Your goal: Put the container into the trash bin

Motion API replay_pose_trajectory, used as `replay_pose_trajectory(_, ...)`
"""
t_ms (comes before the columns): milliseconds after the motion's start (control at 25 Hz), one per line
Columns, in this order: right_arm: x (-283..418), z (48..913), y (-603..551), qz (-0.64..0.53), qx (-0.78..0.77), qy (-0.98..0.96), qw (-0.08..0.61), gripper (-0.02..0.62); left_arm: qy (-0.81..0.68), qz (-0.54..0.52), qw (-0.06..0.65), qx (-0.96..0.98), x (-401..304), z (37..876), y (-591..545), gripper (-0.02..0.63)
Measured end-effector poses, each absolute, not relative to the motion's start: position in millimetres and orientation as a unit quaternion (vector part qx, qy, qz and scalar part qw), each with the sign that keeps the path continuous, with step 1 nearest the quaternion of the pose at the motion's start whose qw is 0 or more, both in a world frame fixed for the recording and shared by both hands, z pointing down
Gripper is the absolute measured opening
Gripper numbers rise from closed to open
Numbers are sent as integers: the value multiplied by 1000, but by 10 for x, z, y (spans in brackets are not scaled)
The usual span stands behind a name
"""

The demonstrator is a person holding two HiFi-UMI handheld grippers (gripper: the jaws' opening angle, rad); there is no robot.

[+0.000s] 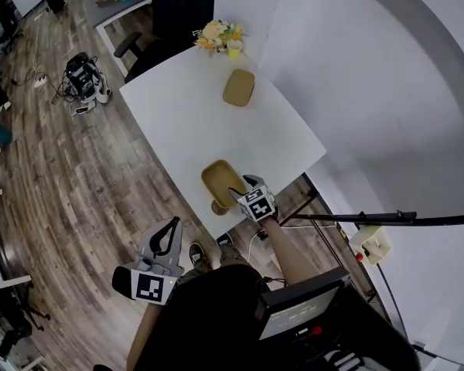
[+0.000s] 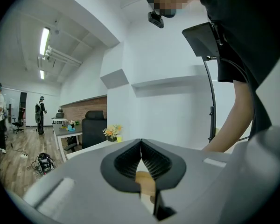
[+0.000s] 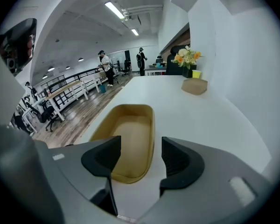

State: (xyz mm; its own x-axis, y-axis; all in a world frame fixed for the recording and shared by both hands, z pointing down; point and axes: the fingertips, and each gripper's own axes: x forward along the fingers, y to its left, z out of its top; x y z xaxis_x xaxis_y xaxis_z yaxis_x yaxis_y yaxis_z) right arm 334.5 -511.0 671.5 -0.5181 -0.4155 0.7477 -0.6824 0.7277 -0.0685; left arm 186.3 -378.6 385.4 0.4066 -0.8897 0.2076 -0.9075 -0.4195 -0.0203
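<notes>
Tan oval open-top container (image 3: 128, 134) is seated on the white tabletop (image 1: 178, 122), whose near edge runs just beside the container.

Right claw (image 3: 140, 146) is released: jaws are spread wide, nothing is gripped. It is pointed down at the container's near end. The container's long axis runs away from this claw, roughly along its pointing line. The container's right side wall is seen in the gap between the 2 jaws, with the left jaw over the inside and the right jaw outside. No pad contact is seen.

Judged: a wall grab is lined up; a short drop, then closing, is needed.

Left claw (image 2: 141, 146) is clenched, empty, well apart from the container. The right hand is nearer.

Trash bin is seen in no view.
</notes>
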Motion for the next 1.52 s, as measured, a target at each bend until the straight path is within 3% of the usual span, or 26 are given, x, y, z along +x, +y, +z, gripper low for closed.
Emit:
replay_pose_trajectory(520, 3336, 7083, -5071, 232, 313, -838, 384, 225, -550, 108, 52, 827, 1947, 3900, -3818, 3)
replay_pose_trajectory(880, 3347, 6865, -5132, 220, 341, -836, 370, 69, -522, 89, 76, 845, 2047, 3921, -3852, 3)
replay_pose_trajectory(1040, 3419, 6482, -5177, 192, 350, -852, 339, 43, -496, 82, 95, 859, 2132, 3975, -3935, 6)
replay_pose_trajectory(1240, 3587, 5594, -5143, 76, 357, -885, 289, 37, -448, 76, 104, 885, 2228, 3947, -4149, 85)
replay_pose_trajectory(1520, 3747, 4224, -4711, -154, 325, -901, 242, 34, -366, 36, 62, 928, 2353, 3672, -4506, 184)
